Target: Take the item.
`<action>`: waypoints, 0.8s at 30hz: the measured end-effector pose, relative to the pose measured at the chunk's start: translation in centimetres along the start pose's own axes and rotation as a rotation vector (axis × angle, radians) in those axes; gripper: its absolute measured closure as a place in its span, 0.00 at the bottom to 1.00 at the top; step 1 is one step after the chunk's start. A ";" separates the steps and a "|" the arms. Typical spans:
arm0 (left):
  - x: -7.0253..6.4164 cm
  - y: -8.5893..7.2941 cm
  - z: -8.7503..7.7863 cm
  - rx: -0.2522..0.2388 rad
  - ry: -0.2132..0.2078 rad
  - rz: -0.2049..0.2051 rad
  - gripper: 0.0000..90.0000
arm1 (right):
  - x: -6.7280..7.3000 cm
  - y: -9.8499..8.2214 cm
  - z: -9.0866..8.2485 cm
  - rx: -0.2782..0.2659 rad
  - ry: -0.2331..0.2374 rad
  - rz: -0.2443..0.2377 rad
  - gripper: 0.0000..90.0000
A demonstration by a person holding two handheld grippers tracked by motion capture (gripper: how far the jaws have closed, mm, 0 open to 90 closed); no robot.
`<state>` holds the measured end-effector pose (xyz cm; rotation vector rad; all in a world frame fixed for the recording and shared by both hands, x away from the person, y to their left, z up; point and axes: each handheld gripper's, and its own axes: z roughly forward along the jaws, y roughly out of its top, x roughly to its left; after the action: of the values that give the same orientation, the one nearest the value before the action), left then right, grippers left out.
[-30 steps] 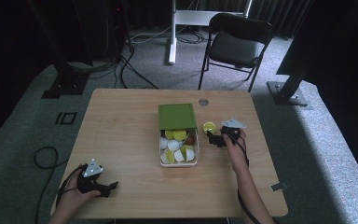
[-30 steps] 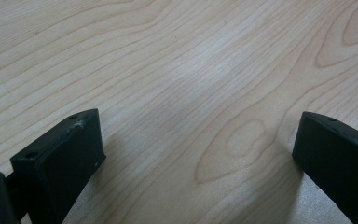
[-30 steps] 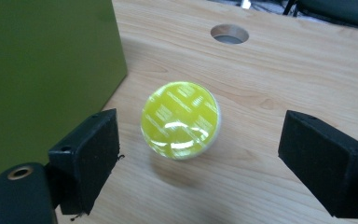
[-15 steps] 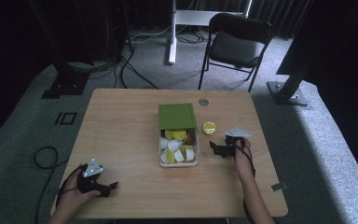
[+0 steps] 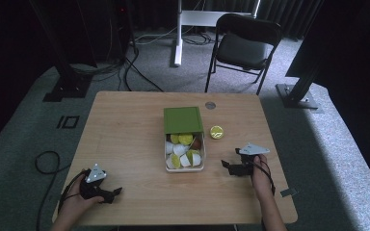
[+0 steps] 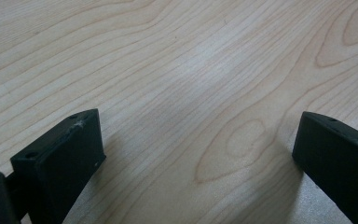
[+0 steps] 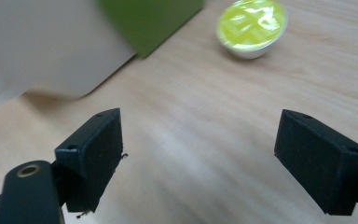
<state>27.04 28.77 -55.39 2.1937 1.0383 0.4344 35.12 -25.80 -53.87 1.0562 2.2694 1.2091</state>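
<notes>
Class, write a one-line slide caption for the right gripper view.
Open right gripper over the wooden table, a yellow-lidded capsule and the green-lidded box ahead.

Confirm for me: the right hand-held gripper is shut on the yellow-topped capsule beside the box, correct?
Not quite. The right hand-held gripper is open and holds nothing; the yellow-topped capsule lies on the table beside the box, ahead of the jaws. The right gripper view shows it.

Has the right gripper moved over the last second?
Yes. The right gripper has pulled back toward the person's table edge, away from the yellow-lidded capsule it had been beside, open and empty.
</notes>
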 end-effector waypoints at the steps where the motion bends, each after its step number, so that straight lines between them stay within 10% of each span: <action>1: 0.0 0.0 0.0 0.000 0.000 0.000 0.03 | 0.1 -0.3 -0.2 -0.002 0.017 -0.014 0.17; 24: 0.0 0.0 0.0 0.000 0.000 0.000 0.03 | 1.3 -3.9 -3.5 0.012 0.223 -0.233 0.21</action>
<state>27.04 28.77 -55.39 2.1935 1.0384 0.4345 30.44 -28.14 -55.04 0.6642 2.4864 1.2684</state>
